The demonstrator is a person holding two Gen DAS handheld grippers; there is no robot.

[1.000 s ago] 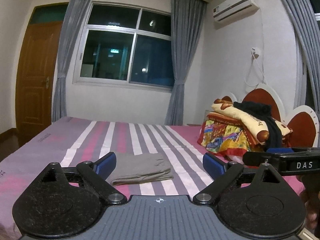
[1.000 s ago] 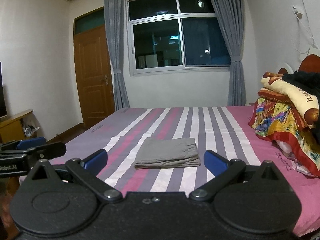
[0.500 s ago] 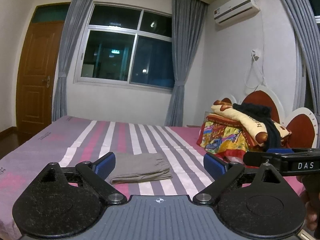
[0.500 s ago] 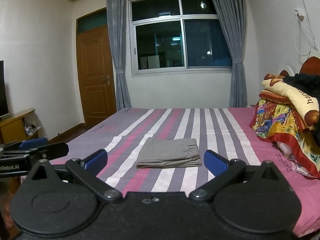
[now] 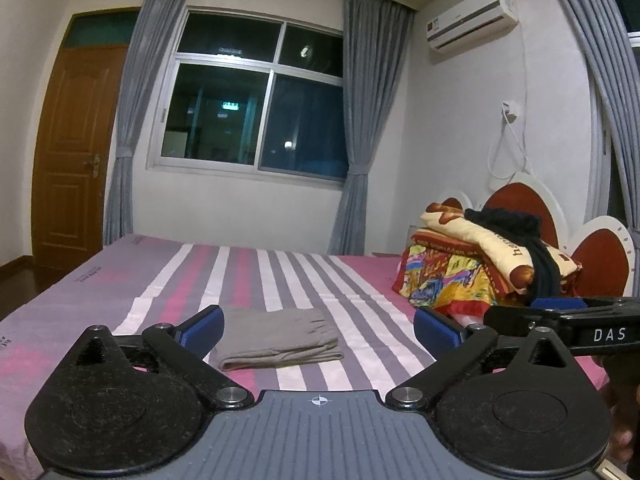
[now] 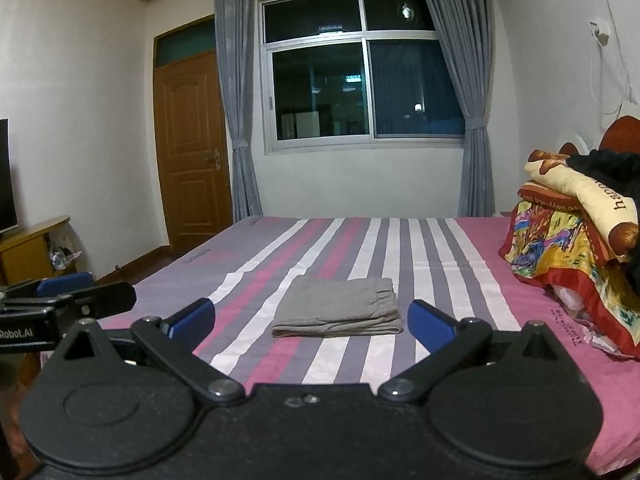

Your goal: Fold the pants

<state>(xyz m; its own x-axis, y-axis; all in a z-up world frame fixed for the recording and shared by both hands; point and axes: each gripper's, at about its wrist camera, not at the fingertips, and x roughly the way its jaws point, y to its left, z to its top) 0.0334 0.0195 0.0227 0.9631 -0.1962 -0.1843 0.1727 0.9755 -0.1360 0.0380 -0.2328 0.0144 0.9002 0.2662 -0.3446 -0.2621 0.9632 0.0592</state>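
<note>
Grey pants [image 5: 278, 338] lie folded into a flat rectangle on the striped bed [image 5: 280, 276]; they also show in the right wrist view [image 6: 338, 313]. My left gripper [image 5: 319, 326] is open and empty, held back from the bed's near edge with the pants beyond its left finger. My right gripper [image 6: 311, 322] is open and empty, with the pants seen between its fingers, farther off. Each gripper shows at the edge of the other's view: the right one [image 5: 560, 322] and the left one [image 6: 60, 304].
A pile of colourful bedding and a black garment [image 5: 480, 264] sits at the bed's head on the right, also in the right wrist view [image 6: 576, 232]. A wooden door [image 6: 190, 152], a window and curtains are behind. A low cabinet [image 6: 28, 248] stands at far left.
Both grippers have risen slightly and pulled back, so the views tilt up a little. The pants have not moved. Both grippers stay open.
</note>
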